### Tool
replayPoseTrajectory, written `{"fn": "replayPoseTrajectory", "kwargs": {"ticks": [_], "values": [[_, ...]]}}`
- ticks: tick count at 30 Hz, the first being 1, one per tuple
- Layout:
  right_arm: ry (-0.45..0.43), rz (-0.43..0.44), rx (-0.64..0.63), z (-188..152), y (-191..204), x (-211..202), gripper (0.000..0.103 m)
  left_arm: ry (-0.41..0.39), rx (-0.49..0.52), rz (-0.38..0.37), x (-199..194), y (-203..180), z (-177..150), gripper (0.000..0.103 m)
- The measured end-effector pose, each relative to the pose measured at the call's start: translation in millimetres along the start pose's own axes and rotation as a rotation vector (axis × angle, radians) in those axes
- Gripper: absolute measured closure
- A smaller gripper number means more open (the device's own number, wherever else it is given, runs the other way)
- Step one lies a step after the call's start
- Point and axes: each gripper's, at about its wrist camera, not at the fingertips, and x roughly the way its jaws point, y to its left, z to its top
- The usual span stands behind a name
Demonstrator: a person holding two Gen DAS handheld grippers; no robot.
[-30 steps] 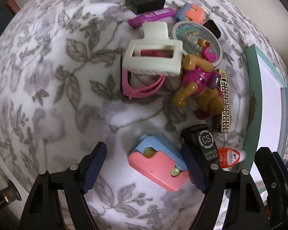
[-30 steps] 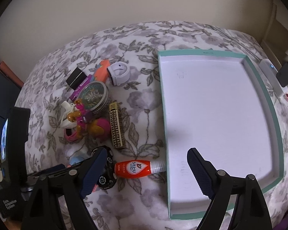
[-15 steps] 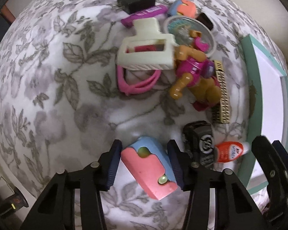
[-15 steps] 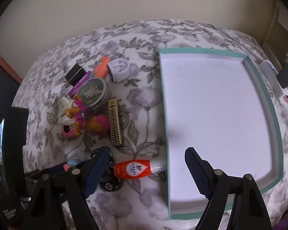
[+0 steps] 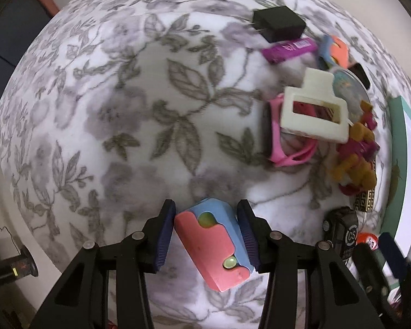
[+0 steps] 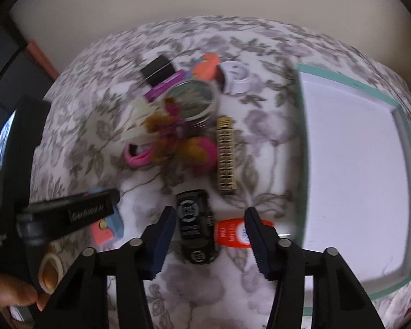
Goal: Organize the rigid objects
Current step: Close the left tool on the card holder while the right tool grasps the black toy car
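Observation:
My left gripper (image 5: 208, 235) is shut on a pink and blue block (image 5: 213, 244) and holds it over the floral cloth. In the right wrist view the left gripper's body (image 6: 68, 213) shows at the left, with the block (image 6: 106, 227) partly hidden beneath it. My right gripper (image 6: 211, 235) is open, its fingers astride a black toy car (image 6: 196, 230) and an orange glue bottle (image 6: 234, 234). The white tray with a teal rim (image 6: 304, 148) lies to the right.
A pile sits on the cloth: cream hair claw (image 5: 313, 112), pink band (image 5: 282, 153), magenta toy figure (image 6: 175, 137), round tin (image 6: 194, 101), gold comb (image 6: 226, 156), purple bar (image 5: 289, 49), black charger (image 5: 278, 23), white ring box (image 6: 237, 79).
My left gripper closed on the pink and blue block and lifted it, swinging left. My right gripper moved left and lower over the toy car and glue bottle.

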Motion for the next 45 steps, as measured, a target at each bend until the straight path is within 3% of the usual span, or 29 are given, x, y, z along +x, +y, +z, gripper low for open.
{"fn": "replayPoseTrajectory", "kwargs": {"ticks": [8,38,45], "values": [[0.04,0.017,-0.081,-3,18,13,0.072,0.002,0.005,0.001,4,-4,-3,0.055],[0.043,-0.069,-0.158,-4,31,36,0.069,-0.018,0.07,0.054,-8,-19,-5,0.054],[0.046,-0.054,-0.139,-3,28,36,0.07,-0.012,0.068,0.027,-12,-18,-4,0.055]]}}
